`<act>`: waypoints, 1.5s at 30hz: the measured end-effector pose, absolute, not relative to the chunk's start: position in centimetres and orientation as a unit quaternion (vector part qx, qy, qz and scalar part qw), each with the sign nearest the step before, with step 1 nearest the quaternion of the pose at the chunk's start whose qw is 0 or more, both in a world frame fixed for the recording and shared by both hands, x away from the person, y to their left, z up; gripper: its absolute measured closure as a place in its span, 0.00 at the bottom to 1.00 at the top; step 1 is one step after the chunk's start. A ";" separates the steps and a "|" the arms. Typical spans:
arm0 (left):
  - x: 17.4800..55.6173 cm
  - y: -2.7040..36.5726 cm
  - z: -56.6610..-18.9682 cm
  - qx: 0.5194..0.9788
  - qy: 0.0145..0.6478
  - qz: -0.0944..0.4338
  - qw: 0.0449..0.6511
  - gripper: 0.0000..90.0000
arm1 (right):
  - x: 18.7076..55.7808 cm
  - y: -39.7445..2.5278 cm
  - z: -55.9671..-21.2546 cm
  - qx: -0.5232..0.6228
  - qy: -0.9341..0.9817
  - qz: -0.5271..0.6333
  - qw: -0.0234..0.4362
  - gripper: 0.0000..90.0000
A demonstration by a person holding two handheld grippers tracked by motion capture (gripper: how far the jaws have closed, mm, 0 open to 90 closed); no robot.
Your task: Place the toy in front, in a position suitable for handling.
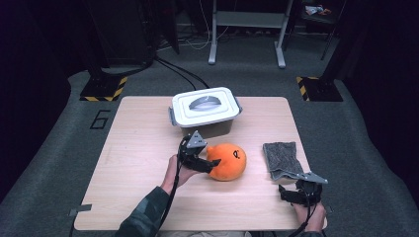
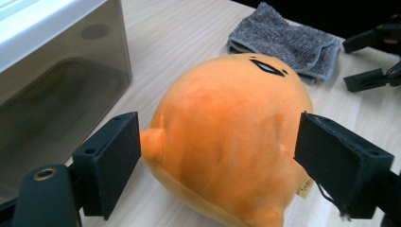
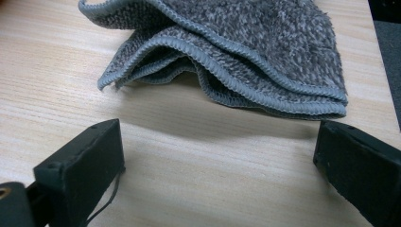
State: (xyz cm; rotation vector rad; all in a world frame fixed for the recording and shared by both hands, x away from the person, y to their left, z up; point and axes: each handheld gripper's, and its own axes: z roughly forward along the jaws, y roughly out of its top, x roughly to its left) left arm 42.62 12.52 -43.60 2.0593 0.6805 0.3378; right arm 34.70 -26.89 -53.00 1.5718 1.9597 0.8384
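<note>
An orange plush toy (image 1: 228,161) with a small black face mark lies on the wooden table (image 1: 143,148). My left gripper (image 1: 211,165) is open at its left side. In the left gripper view the black jaws straddle the plush toy (image 2: 227,137), one on each flank, and its body is not squeezed. A folded grey towel (image 1: 281,159) lies to the right. My right gripper (image 1: 292,191) stands open just short of the towel's near edge. In the right gripper view the towel (image 3: 227,52) lies ahead of the jaws, with bare wood between them.
A box with a white lid and grey handle (image 1: 205,106) stands behind the plush; its translucent wall (image 2: 56,94) is close on the left. The towel (image 2: 288,42) and right gripper (image 2: 373,56) lie beyond the plush. The table's right edge runs near the towel.
</note>
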 end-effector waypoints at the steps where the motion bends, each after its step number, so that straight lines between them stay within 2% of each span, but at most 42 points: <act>1: 42.5 12.6 -43.5 0.835 0.278 0.139 0.454 0.16 | 34.7 -26.9 -53.0 0.574 0.719 0.307 0.244 0.02; 6: 41.2 13.7 -44.4 0.817 0.312 0.138 0.465 0.15 | 34.7 -26.9 -53.0 0.578 0.715 0.309 0.243 0.03; 21: 39.2 16.3 -46.6 0.812 0.335 0.144 0.456 0.14 | 34.6 -26.9 -53.0 0.577 0.716 0.306 0.245 0.03; 38: 38.7 15.9 -47.5 0.807 0.335 0.132 0.467 0.14 | 34.5 -26.9 -52.9 0.579 0.712 0.309 0.252 0.01; 45: 38.4 15.5 -47.5 0.807 0.329 0.133 0.472 0.13 | 33.9 -27.2 -50.8 0.578 0.707 0.326 0.244 0.02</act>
